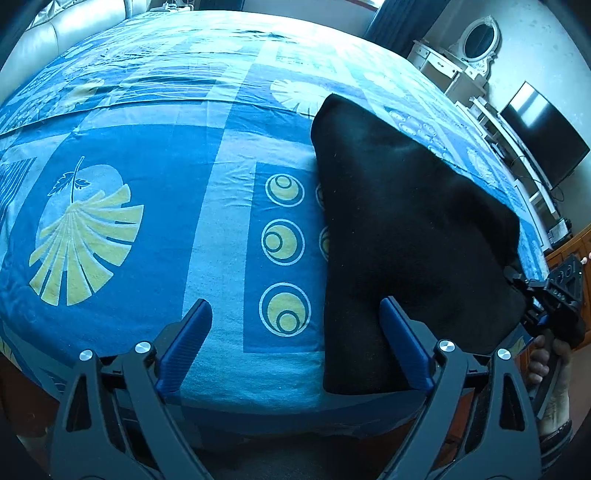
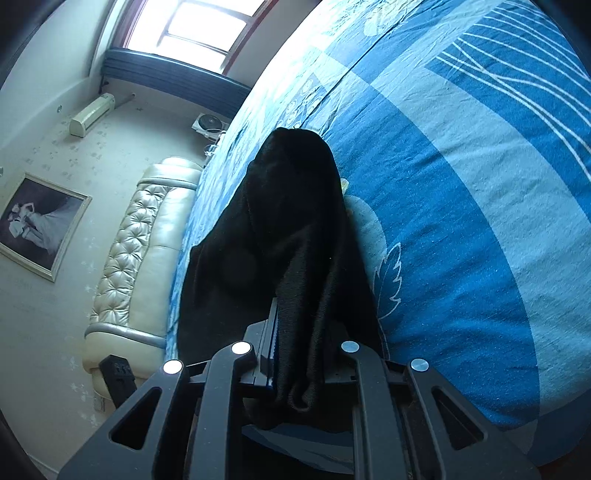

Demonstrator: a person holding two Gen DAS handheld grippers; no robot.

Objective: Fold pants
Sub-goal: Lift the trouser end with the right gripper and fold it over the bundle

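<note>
Black pants (image 1: 406, 221), matte knit, doubled over and bunched, lie on the blue patterned bedsheet (image 1: 147, 147) near its edge; right gripper (image 2: 295, 350) pinches one end, left gripper (image 1: 295, 332) jaws spread, holding nothing.

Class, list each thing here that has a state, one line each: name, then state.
Black fabric pants: partly folded, one end lifted off the bed.
Blue patterned bedsheet: spread, slightly wrinkled.
Left gripper: open, empty.
Right gripper: shut on the pants.

room: bright window (image 2: 199, 26) | tufted cream headboard (image 2: 136, 254) | white vanity (image 1: 458, 62) | dark TV (image 1: 546, 136)
</note>
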